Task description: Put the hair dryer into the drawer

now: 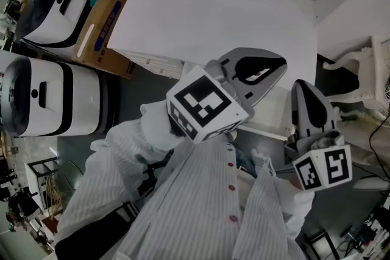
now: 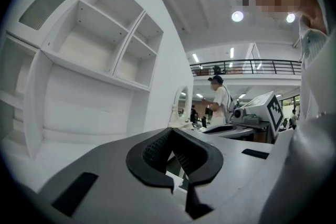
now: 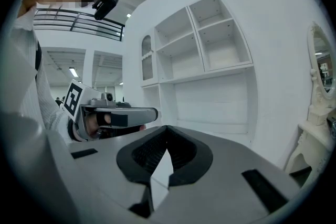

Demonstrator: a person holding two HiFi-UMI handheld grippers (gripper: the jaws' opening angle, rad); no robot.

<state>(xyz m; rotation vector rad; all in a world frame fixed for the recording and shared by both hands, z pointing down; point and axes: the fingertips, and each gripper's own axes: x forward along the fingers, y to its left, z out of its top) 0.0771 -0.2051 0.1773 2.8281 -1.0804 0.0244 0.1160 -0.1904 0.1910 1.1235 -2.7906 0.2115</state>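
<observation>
Left hand-held gripper (image 1: pixel 274 67) and right hand-held gripper (image 1: pixel 306 91) side by side, both jaws pressed together, facing the white shelf unit (image 3: pixel 210 44).

Head view steeply down; both gripper views near-level, toward the same white shelf unit (image 3: pixel 210 44)

A tall white shelf unit (image 3: pixel 205 44) with open compartments stands beside an ornate white mirror (image 3: pixel 321 68). On the dark grey floor (image 1: pixel 131 100) stand a cardboard box (image 1: pixel 103 21) and two rounded white machines (image 1: pixel 79 100). Ceiling lights (image 2: pixel 237 16) glow above a railed balcony (image 2: pixel 252 66).
</observation>
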